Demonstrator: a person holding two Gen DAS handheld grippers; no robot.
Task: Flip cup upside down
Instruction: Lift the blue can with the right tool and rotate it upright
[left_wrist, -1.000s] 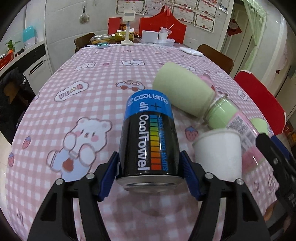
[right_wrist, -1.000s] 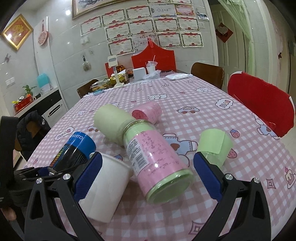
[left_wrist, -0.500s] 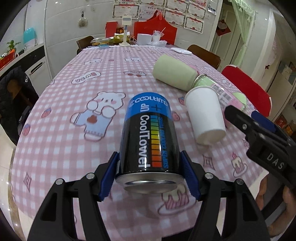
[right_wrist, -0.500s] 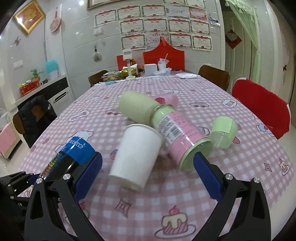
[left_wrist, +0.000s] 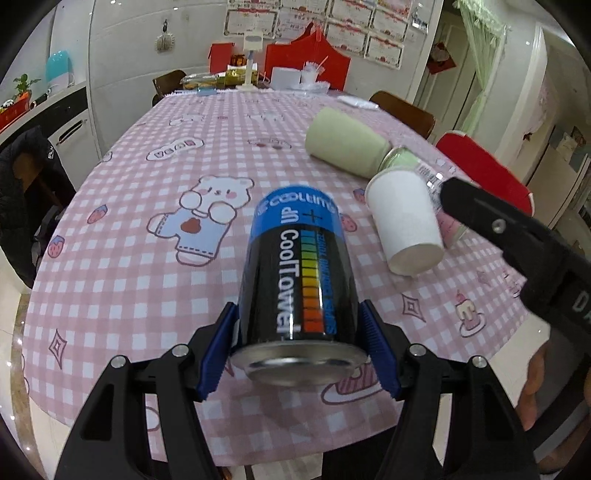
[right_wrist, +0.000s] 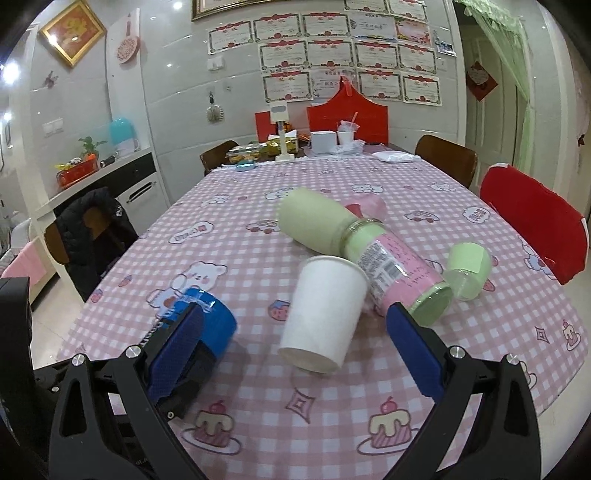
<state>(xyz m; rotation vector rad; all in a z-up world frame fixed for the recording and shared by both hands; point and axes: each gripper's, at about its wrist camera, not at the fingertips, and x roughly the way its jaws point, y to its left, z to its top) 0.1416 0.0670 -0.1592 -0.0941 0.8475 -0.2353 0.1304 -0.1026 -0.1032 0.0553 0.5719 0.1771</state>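
Note:
My left gripper (left_wrist: 298, 350) is shut on a black and blue CoolTower cup (left_wrist: 298, 280), held above the pink checked tablecloth near the table's front edge, its metal end toward the camera. In the right wrist view the cup's blue end (right_wrist: 208, 323) shows behind my left blue pad. My right gripper (right_wrist: 295, 350) is open and empty, just in front of a white paper cup (right_wrist: 323, 314) lying on its side. The paper cup also shows in the left wrist view (left_wrist: 404, 223).
Behind the paper cup lie a pale green cup (right_wrist: 314, 225), a pink and green bottle (right_wrist: 399, 269), a small green cup (right_wrist: 467, 269) and a pink cup (right_wrist: 367, 206). Red chairs (right_wrist: 532, 225) stand at the right. Clutter sits at the table's far end (right_wrist: 317, 144).
Both grippers have drawn back toward the table's front edge and risen. The left still holds the CoolTower cup. The paper cup now lies farther ahead.

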